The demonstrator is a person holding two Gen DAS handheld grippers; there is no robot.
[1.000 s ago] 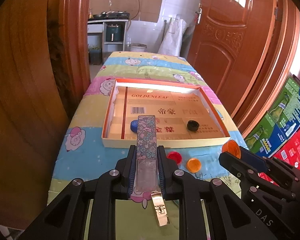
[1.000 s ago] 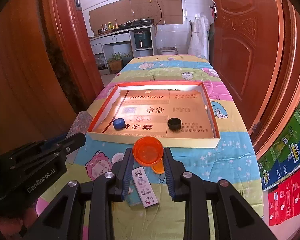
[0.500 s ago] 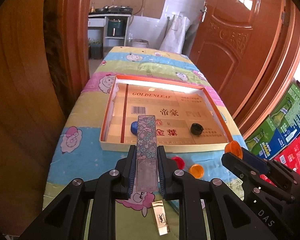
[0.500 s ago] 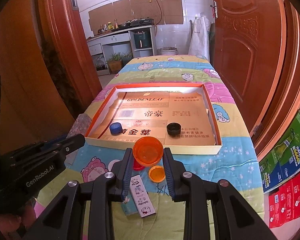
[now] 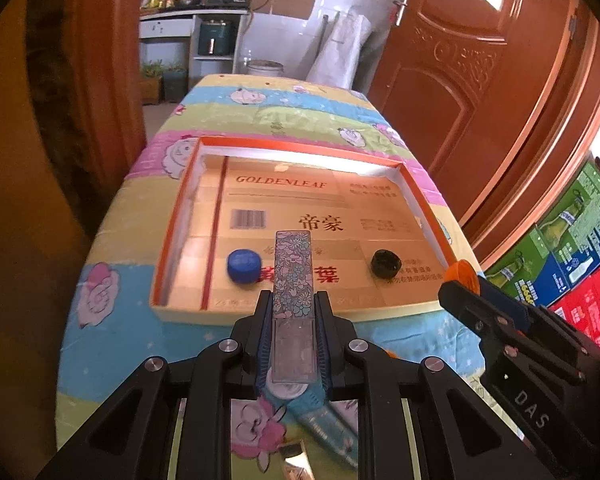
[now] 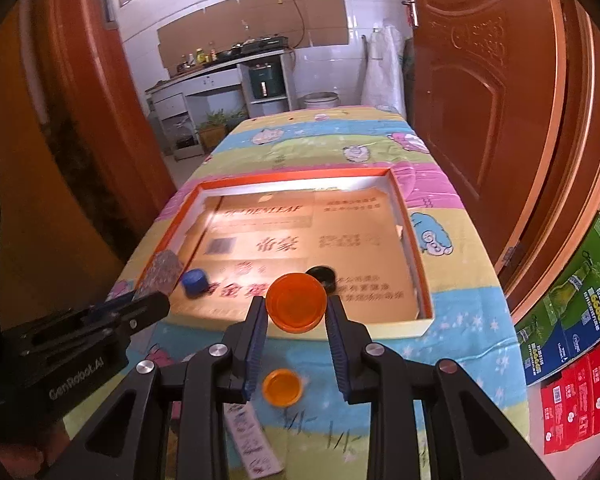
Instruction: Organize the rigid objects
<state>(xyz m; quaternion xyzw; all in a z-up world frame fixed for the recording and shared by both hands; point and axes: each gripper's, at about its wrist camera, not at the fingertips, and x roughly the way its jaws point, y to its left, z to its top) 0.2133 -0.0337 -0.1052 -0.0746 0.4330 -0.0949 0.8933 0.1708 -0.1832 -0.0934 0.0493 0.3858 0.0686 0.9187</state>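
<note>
Right wrist | orange caps [image 6: 296, 302]: 2 | tray [image 6: 414, 326] caps: 2, possibly more

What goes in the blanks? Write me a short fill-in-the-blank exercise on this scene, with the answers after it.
1. The left gripper is shut on a flat rectangular case with a ____ pattern.
2. The right gripper is shut on an ____ cap.
3. Inside the shallow box lie a black cap and a ____ cap.
4. The number of caps lying in the box is ____.

Answers: floral; orange; blue; two
</note>
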